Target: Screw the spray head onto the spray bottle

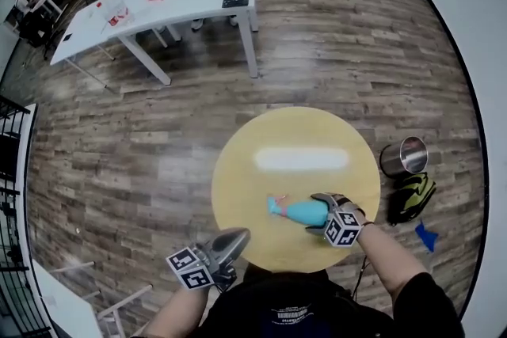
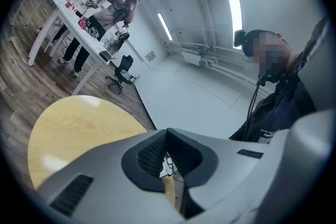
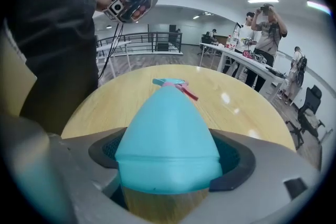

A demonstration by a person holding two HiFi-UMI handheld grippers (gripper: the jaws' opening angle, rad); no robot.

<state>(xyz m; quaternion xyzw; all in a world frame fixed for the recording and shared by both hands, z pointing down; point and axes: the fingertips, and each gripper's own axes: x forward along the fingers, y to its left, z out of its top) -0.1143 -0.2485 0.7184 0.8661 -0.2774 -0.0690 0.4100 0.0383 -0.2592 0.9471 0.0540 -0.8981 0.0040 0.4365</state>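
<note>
Wood-plank flooring (image 1: 158,146) all round, and in the middle of it the round yellow wooden table (image 1: 238,170) where everything is happening. Lying on its side towards the table's near edge is the turquoise plastic spray bottle (image 1: 307,211), nozzle end pointing to the picture's left. And look at that: the turquoise spray head with its pink trigger (image 1: 275,206) sits in line on the neck, so by my reading the screwing-on is as good as done and this is the set-down. Whether the thread is fully tight, no view tells.

The right gripper (image 1: 321,213) straddles the bottle's fat base with its jaws spread wide. Its dark ribbed pads (image 3: 105,150) appear to stand just off the plastic on either side, so I'd call that a loose bracket, not a squeeze. The left gripper (image 1: 238,237) hovers at the table's near rim, well apart from the bottle, jaws pressed together with nothing between them.

Next move, I'd judge: draw the right gripper straight back off the base without rolling the bottle.
</note>
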